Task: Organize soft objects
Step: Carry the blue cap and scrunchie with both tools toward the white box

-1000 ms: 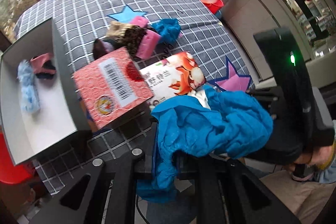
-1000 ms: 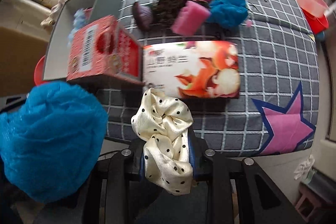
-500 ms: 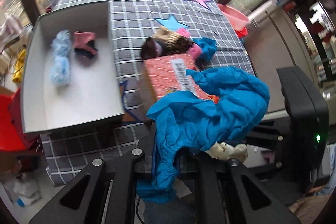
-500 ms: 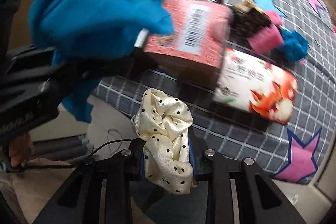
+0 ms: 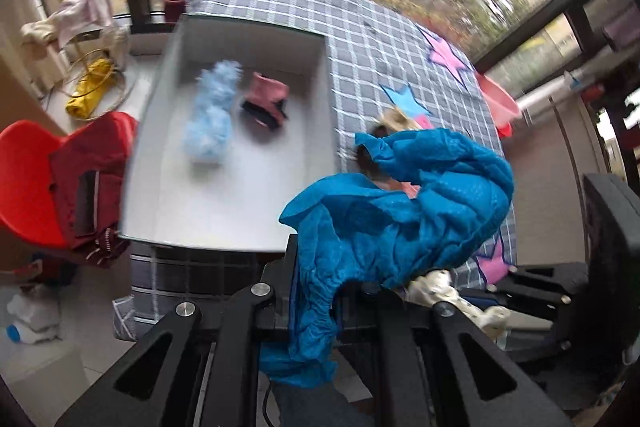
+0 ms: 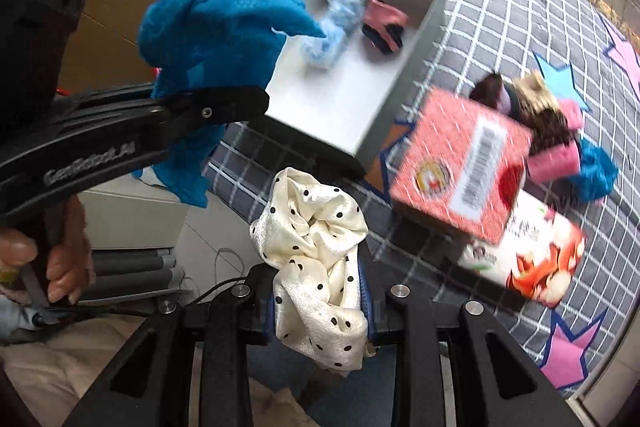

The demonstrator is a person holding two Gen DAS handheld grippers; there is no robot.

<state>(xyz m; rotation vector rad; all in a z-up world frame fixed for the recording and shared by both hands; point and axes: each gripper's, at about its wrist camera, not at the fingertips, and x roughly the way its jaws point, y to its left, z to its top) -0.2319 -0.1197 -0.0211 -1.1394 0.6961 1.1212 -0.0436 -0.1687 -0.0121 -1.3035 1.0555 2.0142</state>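
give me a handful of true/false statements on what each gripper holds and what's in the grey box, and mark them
1. The left gripper is shut on a blue cloth. True.
2. The right gripper holds a plain red cloth. False: it is shut on a cream scrunchie with black dots.
3. The grey box is empty. False: a light blue fluffy piece and a pink and black piece lie in it.
4. A red carton with a barcode is on the checked tablecloth, outside the box. True.
5. The blue cloth already lies in the box. False: it hangs from the gripper, in the air.
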